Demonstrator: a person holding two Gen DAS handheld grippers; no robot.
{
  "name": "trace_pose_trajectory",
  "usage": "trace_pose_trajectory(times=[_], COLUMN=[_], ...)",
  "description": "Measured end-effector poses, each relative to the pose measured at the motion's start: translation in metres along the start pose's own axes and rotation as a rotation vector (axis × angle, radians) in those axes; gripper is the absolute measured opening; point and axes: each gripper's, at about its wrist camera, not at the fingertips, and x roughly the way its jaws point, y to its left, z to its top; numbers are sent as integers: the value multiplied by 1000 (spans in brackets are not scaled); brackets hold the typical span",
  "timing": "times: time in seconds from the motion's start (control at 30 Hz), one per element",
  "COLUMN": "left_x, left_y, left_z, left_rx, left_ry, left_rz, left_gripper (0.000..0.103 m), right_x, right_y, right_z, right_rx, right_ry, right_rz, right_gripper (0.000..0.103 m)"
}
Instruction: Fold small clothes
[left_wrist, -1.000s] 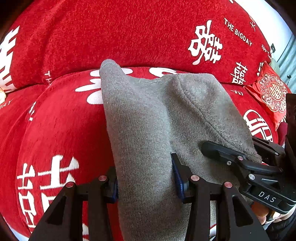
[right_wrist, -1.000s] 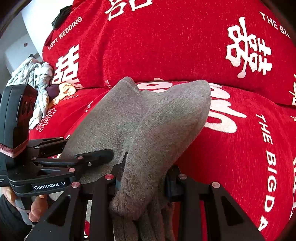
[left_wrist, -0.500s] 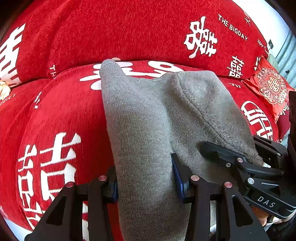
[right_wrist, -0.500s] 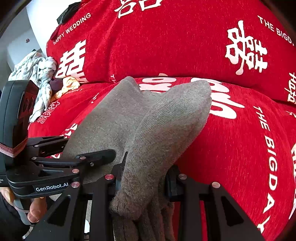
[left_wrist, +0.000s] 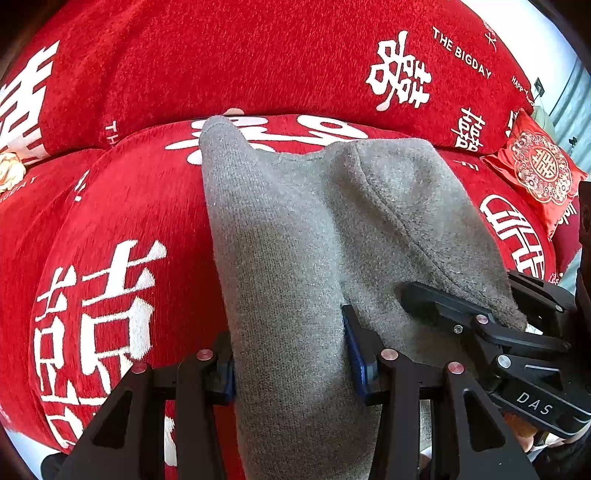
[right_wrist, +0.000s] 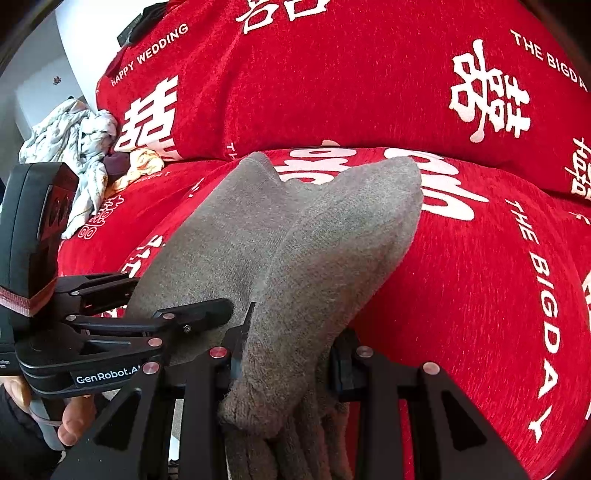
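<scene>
Surface: we work over a red plush sofa cover printed with white double-happiness characters (left_wrist: 122, 206), which fills both wrist views.
Far left: in the right wrist view we note a crumpled pale patterned cloth heap (right_wrist: 70, 147) at the sofa's far end, well apart from the work.
Item: a grey knitted sock pair (left_wrist: 295, 240), one sock laid over the other, lies stretched on the seat cushion; its far ends rest on the red cover, its near ends are lifted by the grippers.
Left gripper (left_wrist: 291, 365): black with blue pads; the left sock's near end runs between the fingers and both pads touch the knit, so we judge it clamped on that end.
Right gripper (right_wrist: 286, 362): black; the fuzzy near end of the right sock bunches between its fingers and spills beneath them, so we read it as clamped too.
Spacing: the two grippers sit just beside each other, each visible at the edge of the other's view.
Step in hand: we judge both near ends held together, ahead of the fold.
Next move: we reckon it calls for carrying both ends forward together toward the far ends, keeping the layers aligned.
</scene>
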Motion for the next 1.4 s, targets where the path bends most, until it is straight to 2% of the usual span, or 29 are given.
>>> trace_pose_trajectory(times=[0.2,0.3,0.37,0.5,0.57,0.63,0.7,0.8,0.87,0.93,1.03,1.13,1.23,1.4], left_x=[5,5,0,-18,-30,-34,-31,-8,9,19,25,26,14,-14], left_y=[11,23,29,37,42,44,40,28,27,29,30,30,29,18], left_z=[-8,-14,-17,-17,-13,-4,6,24,34,40,42,42,37,8], left_rx=[-21,-53,-60,-75,-100,-105,-92,-49,-41,-47,-41,-49,-57,-22], left_ry=[2,-4,-11,-38,-70,-82,-77,-32,-1,23,30,39,33,9], left_rz=[-22,-29,-49,-40,-19,-18,6,142,180,175,173,164,164,143], left_gripper=[50,60,61,61,61,61,61,61,61,61,61,61,61,61], right_x=[2,7,12,11,0,-15,-23,-18,-2,22,49,52,39,-6], right_y=[-3,-15,-32,-59,-67,-64,-59,-41,-38,-44,-58,-65,-59,-18], right_z=[-4,-10,-16,-24,-25,-19,-10,9,18,26,30,34,33,1], right_rx=[-7,20,74,172,202,182,148,72,64,82,109,138,138,-41], right_ry=[-5,7,30,39,5,-55,-89,-98,-66,-3,46,46,46,22], right_rz=[3,16,43,68,47,9,9,71,94,97,97,128,108,156], right_gripper=[33,36,48,52,53,53,53,53,54,54,53,53,54,54])
